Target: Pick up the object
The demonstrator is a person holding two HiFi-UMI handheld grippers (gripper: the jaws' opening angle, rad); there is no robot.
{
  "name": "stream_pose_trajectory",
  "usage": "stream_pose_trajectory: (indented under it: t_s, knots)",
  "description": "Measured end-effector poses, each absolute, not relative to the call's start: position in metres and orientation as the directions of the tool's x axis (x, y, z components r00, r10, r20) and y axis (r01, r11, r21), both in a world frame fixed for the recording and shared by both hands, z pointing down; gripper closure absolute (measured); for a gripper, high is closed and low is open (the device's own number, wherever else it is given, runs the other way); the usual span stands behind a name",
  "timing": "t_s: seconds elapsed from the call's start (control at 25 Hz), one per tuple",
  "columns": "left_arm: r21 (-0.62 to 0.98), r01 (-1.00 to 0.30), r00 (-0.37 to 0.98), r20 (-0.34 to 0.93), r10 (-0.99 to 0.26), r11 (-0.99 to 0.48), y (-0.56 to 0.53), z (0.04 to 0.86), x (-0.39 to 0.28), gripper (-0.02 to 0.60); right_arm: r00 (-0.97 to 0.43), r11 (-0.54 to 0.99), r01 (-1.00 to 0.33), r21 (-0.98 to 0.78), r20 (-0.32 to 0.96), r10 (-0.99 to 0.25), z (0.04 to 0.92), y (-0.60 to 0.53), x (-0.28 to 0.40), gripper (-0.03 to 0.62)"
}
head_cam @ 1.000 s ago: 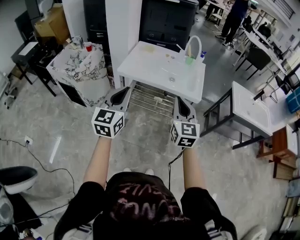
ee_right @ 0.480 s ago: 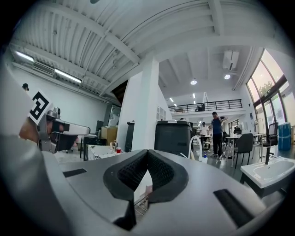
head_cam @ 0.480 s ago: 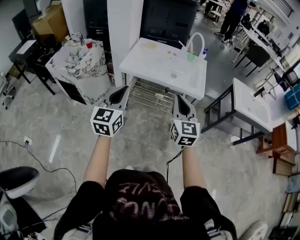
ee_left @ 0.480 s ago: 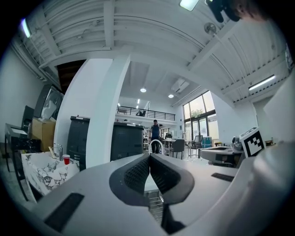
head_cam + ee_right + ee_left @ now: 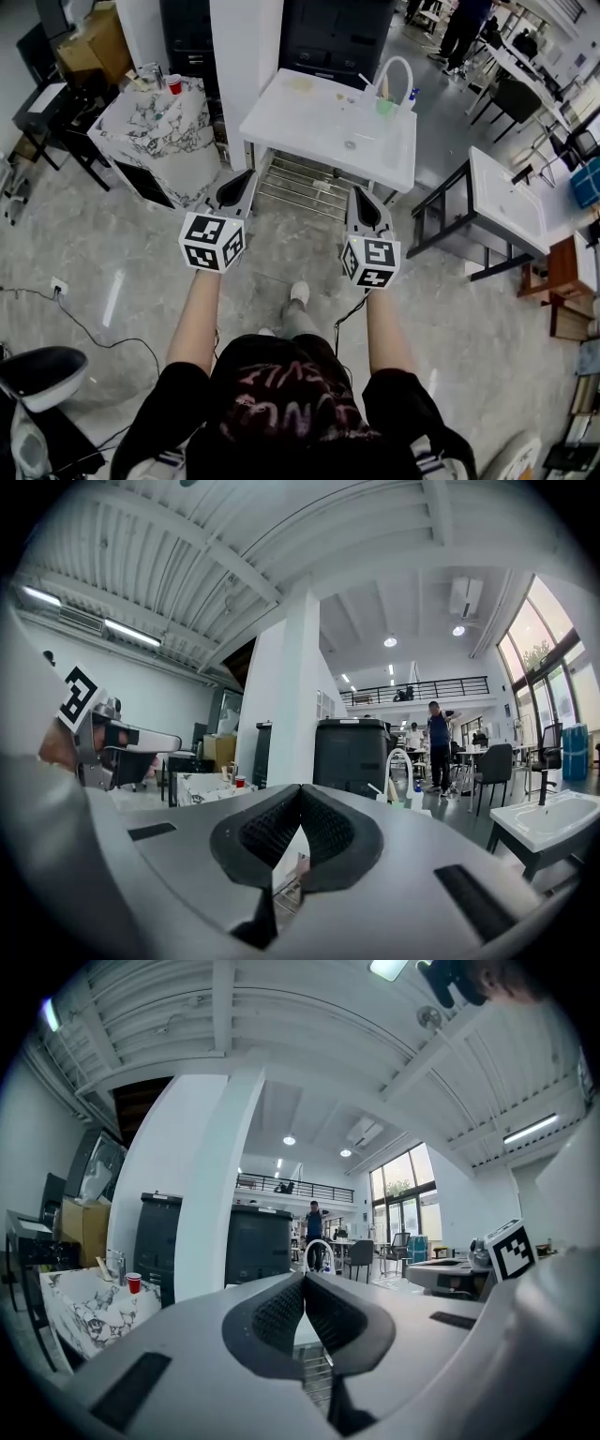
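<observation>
A white sink table [image 5: 309,127] stands ahead of me. On its far right are a green cup [image 5: 384,106], a white arched faucet [image 5: 395,73] and a small blue bottle [image 5: 413,93]. My left gripper [image 5: 247,176] is held in the air in front of the table's near left edge, jaws shut and empty. My right gripper [image 5: 360,192] hovers beside it near the table's front right, also shut on nothing. The left gripper [image 5: 303,1277] has its pads pressed together in its own view, with the faucet [image 5: 319,1252] beyond them. The right gripper [image 5: 300,789] looks the same.
A metal rack [image 5: 305,186] sits under the sink table. A marble-topped stand [image 5: 155,131] with a red cup [image 5: 173,84] is at the left. Another white basin on a black frame [image 5: 511,202] stands at the right. People stand far back. A toilet bowl [image 5: 42,361] sits lower left.
The person has stepped forward, and a shoe now shows on the floor between the arms. Both grippers keep their place before the body, still shut.
</observation>
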State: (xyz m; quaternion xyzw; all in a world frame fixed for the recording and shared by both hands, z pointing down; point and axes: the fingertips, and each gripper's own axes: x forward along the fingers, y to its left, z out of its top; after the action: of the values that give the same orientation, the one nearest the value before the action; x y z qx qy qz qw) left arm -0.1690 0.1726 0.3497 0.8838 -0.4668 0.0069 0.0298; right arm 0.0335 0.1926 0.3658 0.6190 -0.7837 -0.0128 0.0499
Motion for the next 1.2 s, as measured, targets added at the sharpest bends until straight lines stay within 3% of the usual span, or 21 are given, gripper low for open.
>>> stream_pose_trajectory:
  t_s: [0.6,1.2]
  knots:
    - [0.043,-0.827,0.562,0.083,-0.823,-0.561,0.081,0.373,-0.158,0.565,-0.251,0.257,-0.963,0.079,0.081,-0.965,0.385,0.091,0.035,0.579]
    - [0.043,-0.829,0.558,0.127,-0.820,-0.558,-0.080,0.390,-0.109,0.565,-0.272,0.280,-0.957,0.079,0.100,-0.957,0.398,-0.073,0.075,0.579]
